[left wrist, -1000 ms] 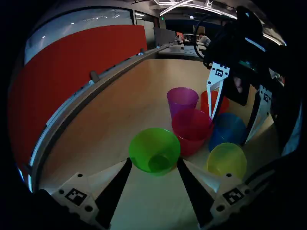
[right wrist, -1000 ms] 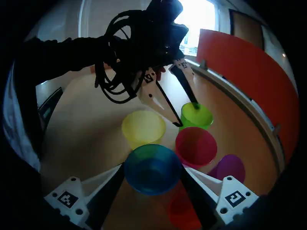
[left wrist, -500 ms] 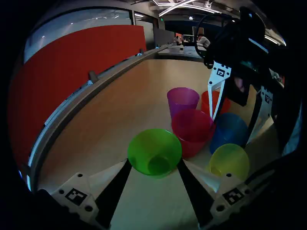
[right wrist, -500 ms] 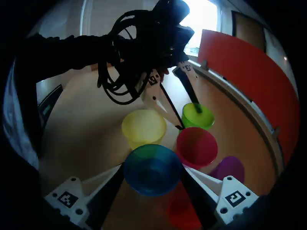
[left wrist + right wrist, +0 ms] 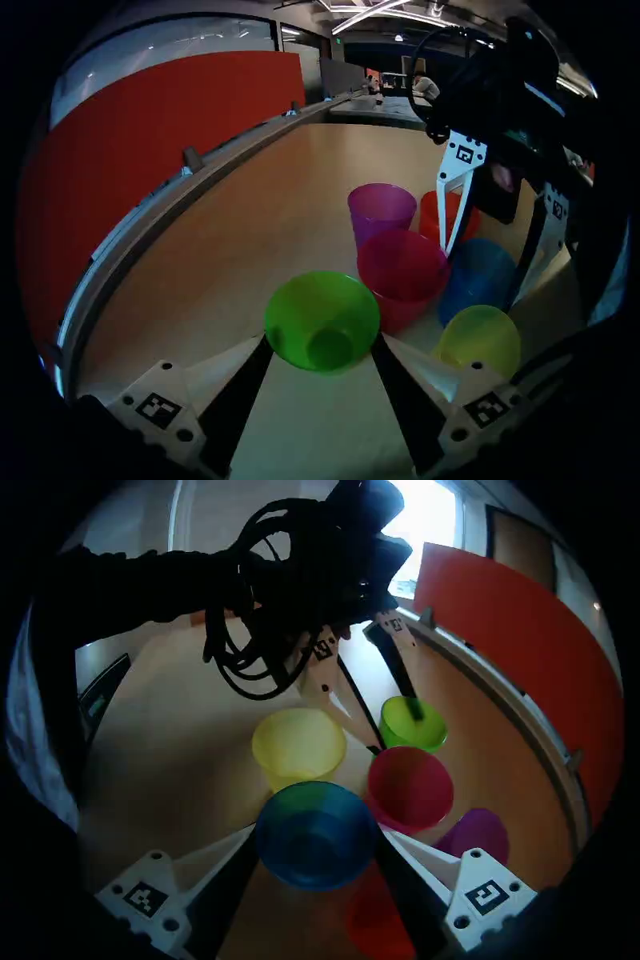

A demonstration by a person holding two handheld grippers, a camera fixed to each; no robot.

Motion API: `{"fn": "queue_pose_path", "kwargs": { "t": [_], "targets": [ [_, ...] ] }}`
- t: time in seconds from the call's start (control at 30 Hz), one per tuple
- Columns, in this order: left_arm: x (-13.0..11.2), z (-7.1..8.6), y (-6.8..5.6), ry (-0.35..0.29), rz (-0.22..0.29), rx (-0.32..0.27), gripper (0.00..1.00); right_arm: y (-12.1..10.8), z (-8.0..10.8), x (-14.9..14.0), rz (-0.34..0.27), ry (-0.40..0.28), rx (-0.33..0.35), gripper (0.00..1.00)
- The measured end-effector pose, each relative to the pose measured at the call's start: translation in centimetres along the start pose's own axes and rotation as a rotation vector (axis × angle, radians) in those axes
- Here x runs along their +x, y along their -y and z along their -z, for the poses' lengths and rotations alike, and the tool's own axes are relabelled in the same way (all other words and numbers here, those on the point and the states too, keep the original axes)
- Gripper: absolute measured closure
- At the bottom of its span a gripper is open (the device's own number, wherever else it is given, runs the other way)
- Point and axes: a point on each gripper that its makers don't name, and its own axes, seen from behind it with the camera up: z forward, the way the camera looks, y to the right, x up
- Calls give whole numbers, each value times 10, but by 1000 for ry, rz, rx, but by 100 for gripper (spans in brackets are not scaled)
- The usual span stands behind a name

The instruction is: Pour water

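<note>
Between the fingers of your left gripper [image 5: 322, 338] the green cup [image 5: 322, 318] sits clamped, your right gripper [image 5: 318, 830] likewise pinching the blue cup [image 5: 316, 840], so the grasp looks done and next you lift one and tilt it over the other.

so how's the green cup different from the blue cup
The green cup is bright green and sits between the left gripper's fingers; the blue cup is dark blue and sits between the right gripper's. Both are see-through, open-topped tumblers beside the red cup.
</note>
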Motion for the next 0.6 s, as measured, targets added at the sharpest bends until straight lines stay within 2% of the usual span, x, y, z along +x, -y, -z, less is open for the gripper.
{"fn": "queue_pose_path", "kwargs": {
  "t": [0.1,0.37,0.6],
  "targets": [
    [0,-2,1,-5,17,2,14,0,0,0,-2,-4,0,5],
    [1,-4,1,-28,8,8,17,1,0,-1,0,-9,5,5],
    [-2,-2,0,-28,25,0,17,2,0,-1,0,-12,6,6]
  ]
}}
